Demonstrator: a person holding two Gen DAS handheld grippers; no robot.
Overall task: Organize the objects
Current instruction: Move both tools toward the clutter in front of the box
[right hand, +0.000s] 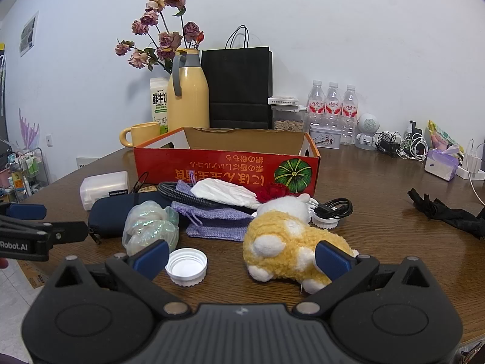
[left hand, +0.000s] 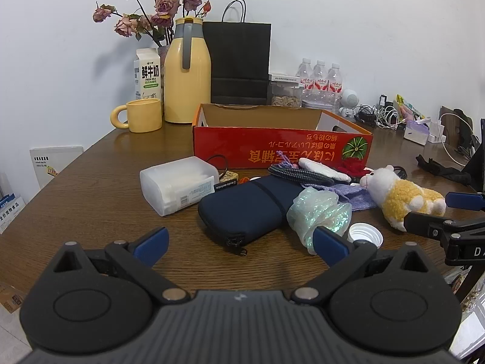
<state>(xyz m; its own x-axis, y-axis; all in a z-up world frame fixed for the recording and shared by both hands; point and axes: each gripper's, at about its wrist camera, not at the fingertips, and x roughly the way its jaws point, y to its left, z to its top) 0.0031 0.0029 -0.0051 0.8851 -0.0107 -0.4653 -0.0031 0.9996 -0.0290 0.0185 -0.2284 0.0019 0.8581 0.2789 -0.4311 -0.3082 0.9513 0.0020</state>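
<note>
Plain white wall (right hand: pixel 333 30), brown wooden table (left hand: pixel 91 200), pale tiled floor (right hand: pixel 12 276), even indoor light

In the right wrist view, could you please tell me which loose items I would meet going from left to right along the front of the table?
Left gripper → navy pouch → iridescent plastic wad → white cap → plush toy → black cloth.
</note>
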